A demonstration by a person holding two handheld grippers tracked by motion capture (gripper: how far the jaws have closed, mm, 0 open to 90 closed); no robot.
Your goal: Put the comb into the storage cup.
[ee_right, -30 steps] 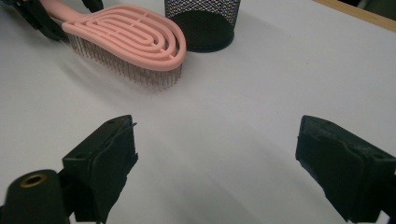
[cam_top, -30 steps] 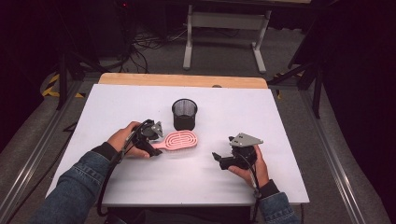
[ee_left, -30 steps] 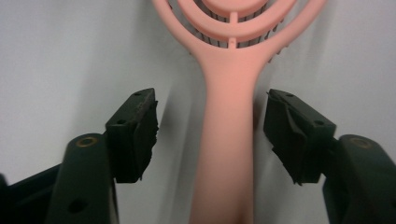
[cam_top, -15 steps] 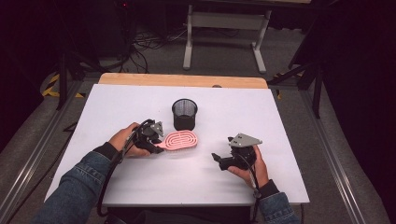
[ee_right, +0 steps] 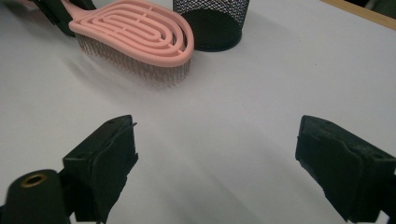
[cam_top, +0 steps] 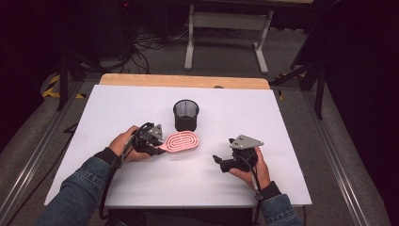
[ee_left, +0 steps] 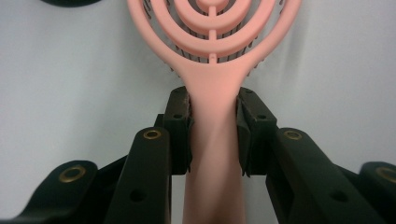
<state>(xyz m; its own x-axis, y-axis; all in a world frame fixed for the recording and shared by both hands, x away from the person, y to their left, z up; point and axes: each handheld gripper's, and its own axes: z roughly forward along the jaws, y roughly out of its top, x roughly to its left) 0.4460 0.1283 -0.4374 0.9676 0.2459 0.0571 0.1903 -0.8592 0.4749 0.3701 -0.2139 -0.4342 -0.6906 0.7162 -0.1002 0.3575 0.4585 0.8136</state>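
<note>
A pink hairbrush lies bristles down on the white table, just in front of a black mesh cup. My left gripper is at the brush's left end. Its jaws have just been closing, and in the left gripper view both pads press on the brush handle, so the left gripper is shut on it. My right gripper rests on the table to the right and points left. In its own view the right gripper stands open with bare table between its fingers; the brush and cup lie beyond.
The table has a wooden strip along its far edge. Beyond it are a metal stand and cables on the floor. Bare white surface spreads to the right of and behind the cup.
</note>
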